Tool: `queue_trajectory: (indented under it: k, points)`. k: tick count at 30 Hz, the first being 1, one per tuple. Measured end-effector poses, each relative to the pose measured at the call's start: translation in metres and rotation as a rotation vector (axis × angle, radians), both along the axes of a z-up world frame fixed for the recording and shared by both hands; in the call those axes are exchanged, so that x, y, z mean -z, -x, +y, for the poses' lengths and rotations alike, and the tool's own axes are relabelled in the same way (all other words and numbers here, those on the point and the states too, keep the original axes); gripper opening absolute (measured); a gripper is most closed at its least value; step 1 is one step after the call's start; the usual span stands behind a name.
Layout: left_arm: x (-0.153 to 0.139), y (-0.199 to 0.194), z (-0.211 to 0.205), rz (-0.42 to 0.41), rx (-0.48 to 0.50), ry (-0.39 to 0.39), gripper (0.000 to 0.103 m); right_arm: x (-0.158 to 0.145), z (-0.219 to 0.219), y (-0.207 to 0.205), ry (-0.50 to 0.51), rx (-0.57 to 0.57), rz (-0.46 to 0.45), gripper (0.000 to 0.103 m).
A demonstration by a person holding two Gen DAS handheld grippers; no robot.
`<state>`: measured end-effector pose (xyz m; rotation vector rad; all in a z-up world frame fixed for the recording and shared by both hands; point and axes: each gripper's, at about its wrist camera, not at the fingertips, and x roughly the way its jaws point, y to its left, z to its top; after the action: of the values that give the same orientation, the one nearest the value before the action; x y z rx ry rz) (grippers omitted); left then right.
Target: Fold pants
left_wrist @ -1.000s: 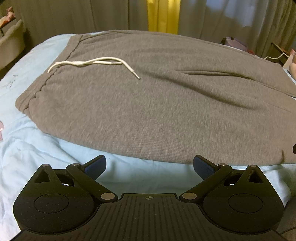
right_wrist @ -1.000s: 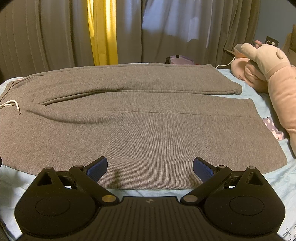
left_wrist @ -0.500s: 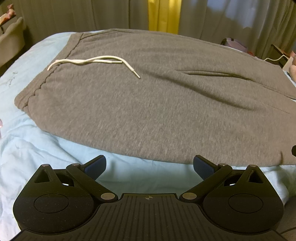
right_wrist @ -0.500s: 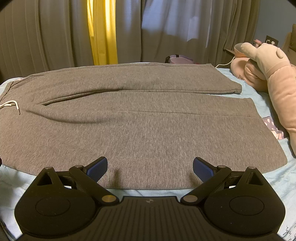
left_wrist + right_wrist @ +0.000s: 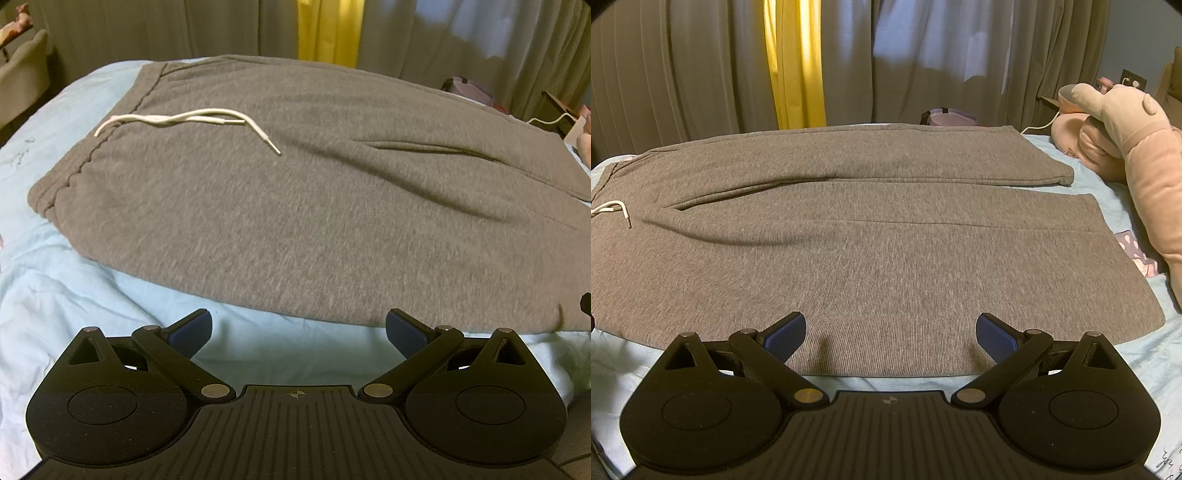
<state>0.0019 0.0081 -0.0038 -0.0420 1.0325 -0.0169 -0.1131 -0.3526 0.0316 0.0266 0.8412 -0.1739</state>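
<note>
The left gripper (image 5: 298,334) is held wide open and empty over the light blue sheet (image 5: 74,295), just short of the pants' near edge. The right gripper (image 5: 890,334) is likewise spread, empty, above the near leg. The grey pants (image 5: 886,258) are laid flat, with the white drawstring (image 5: 192,120) resting by the waistband.

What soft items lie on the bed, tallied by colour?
Grey: 1, pants
White: 1, drawstring
Pink: 1, plush toy
Light blue: 1, bedsheet
Total: 4
</note>
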Motion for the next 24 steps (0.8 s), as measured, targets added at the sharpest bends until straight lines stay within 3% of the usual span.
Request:
queue_trajectory:
  k: [24]
  points:
    - [0.0006, 0.0004, 0.0012, 0.005, -0.007, 0.014, 0.103, 0.001, -0.0004, 0.0005, -0.004, 0.004, 0.002, 0.099]
